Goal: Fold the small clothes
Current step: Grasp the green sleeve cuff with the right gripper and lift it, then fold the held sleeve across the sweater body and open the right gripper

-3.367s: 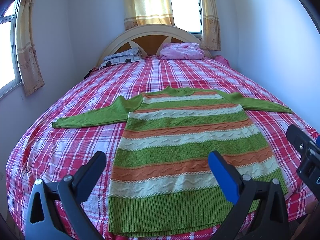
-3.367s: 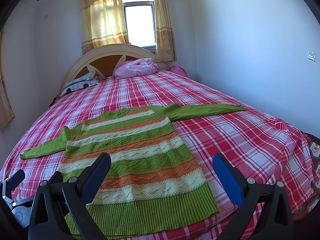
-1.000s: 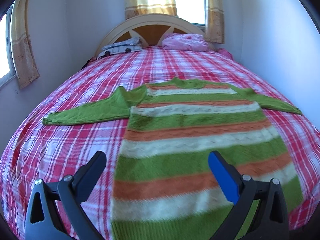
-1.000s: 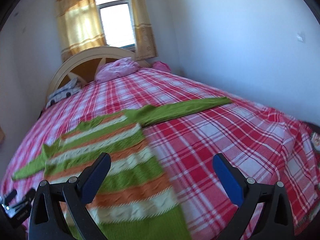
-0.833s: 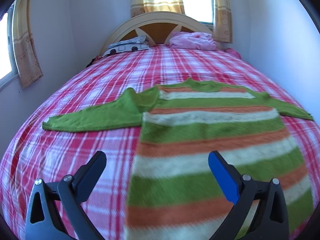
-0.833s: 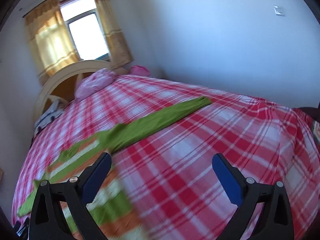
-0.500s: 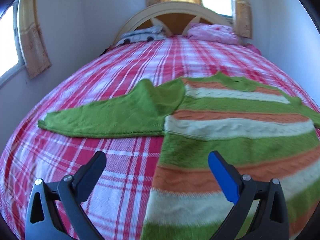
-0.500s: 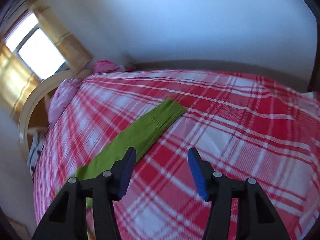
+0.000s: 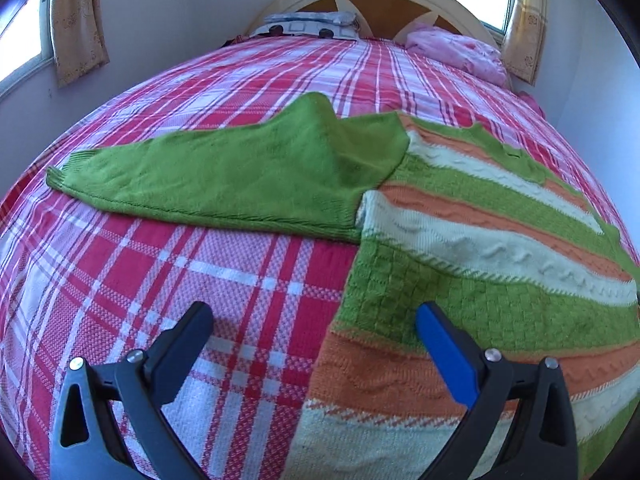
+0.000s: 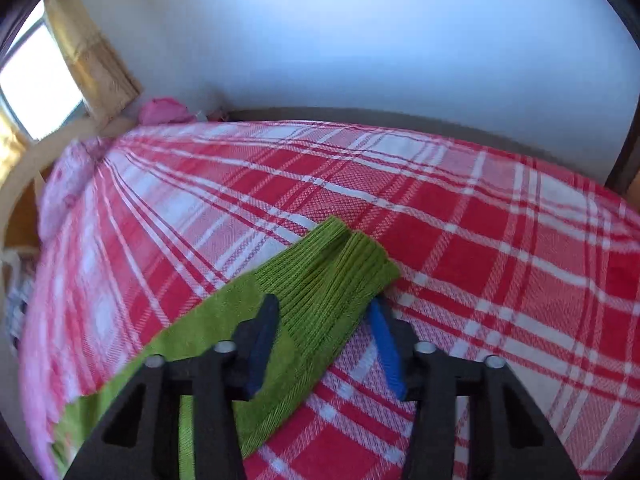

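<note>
Pillows are seen at the bed's head end. The right gripper is angled down — jaws closing around the sweater's cuff; the left gripper is held spread, empty.

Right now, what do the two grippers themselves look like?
Both are alike. The left gripper has black plastic triangular-frame arms with silver screw heads, one finger black, the other faced with a bright blue pad. The right gripper matches: black frame, silver screws, blue pads. No cables, markings or sleeves visible.
</note>
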Demonstrator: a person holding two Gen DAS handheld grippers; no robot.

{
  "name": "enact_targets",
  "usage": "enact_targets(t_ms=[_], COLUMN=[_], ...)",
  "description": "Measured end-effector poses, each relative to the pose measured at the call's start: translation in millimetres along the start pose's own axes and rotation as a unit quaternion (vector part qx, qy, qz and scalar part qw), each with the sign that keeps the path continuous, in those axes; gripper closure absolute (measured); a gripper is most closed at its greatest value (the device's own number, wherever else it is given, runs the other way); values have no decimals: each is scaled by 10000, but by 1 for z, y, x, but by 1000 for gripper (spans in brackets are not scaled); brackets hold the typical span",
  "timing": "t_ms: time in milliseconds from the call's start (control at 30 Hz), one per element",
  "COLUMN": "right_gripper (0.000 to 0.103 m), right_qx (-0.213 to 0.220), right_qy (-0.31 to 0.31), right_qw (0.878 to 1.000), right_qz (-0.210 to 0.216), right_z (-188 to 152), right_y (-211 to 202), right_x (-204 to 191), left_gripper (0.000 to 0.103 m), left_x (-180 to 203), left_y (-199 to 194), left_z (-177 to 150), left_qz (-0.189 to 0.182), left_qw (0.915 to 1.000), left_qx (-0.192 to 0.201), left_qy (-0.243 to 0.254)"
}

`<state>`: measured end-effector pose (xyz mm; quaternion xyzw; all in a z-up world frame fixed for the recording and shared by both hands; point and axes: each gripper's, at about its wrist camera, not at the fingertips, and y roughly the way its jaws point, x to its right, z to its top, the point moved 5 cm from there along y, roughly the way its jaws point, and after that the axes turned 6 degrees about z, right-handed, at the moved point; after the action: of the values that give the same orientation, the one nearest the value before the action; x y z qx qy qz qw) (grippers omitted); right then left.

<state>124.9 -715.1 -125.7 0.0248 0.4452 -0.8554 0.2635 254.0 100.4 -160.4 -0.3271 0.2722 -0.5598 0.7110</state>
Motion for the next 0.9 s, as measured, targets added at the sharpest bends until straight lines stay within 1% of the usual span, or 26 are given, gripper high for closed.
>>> enact_targets(t_ms=[33, 67, 100, 167, 200, 300, 367, 433, 533, 600, 667, 700, 800, 867, 900], right_gripper=[74, 78, 81, 95, 95, 96, 96, 96, 96, 96, 96, 96, 96, 96, 96], right_qx=[21, 44, 50, 28, 24, 180, 316, 426, 547, 621, 660, 648, 525, 397, 299], right_qy=[-77, -157, -210, -355, -345, -408, -608, -891, -1419, -1780, -2071, -2242, -2669, -2950, -3096], right_qw=[9999, 9997, 9997, 9993, 9994, 9988, 9973, 9942, 9856, 9763, 9670, 9602, 9417, 9277, 9193], right_qz=[-110, -157, -147, -62, 81, 216, 265, 423, 744, 1065, 1329, 1531, 1979, 2251, 2413], right_z=[0, -1, 0, 1, 2, 5, 8, 8, 2, -9, -21, -33, -71, -106, -129], right_y=[1, 2, 2, 0, -3, -21, -37, -55, -88, -112, -127, -136, -145, -147, -147], right_x=[0, 0, -1, -2, -2, -11, -27, -51, -105, -153, -199, -228, -301, -350, -375], left_gripper=[0, 0, 0, 0, 0, 0, 0, 0, 0, 0, 0, 0, 0, 0, 0], left_x=[2, 2, 4, 5, 5, 4, 4, 3, 3, 2, 0, -1, -4, -7, -7], left_y=[0, 1, 1, 1, 1, 1, 2, 2, 1, 0, -1, -2, -4, -5, -5], left_z=[-1, -1, -1, -1, -1, -1, 0, 0, -1, 0, -1, -1, -1, 0, 0], left_qz=[33, 50, 68, 68, 52, -7, -44, -75, -102, -161, -241, -284, -442, -536, -574], left_qw=[10000, 10000, 9999, 9999, 9999, 10000, 10000, 10000, 9999, 9998, 9996, 9995, 9986, 9978, 9975], left_qx=[0, 0, -5, 7, 11, 4, 12, 26, 43, 67, 98, 114, 178, 212, 229], left_qy=[39, 64, 90, 118, 118, 84, 59, 36, 19, -22, -81, -115, -245, -320, -349])
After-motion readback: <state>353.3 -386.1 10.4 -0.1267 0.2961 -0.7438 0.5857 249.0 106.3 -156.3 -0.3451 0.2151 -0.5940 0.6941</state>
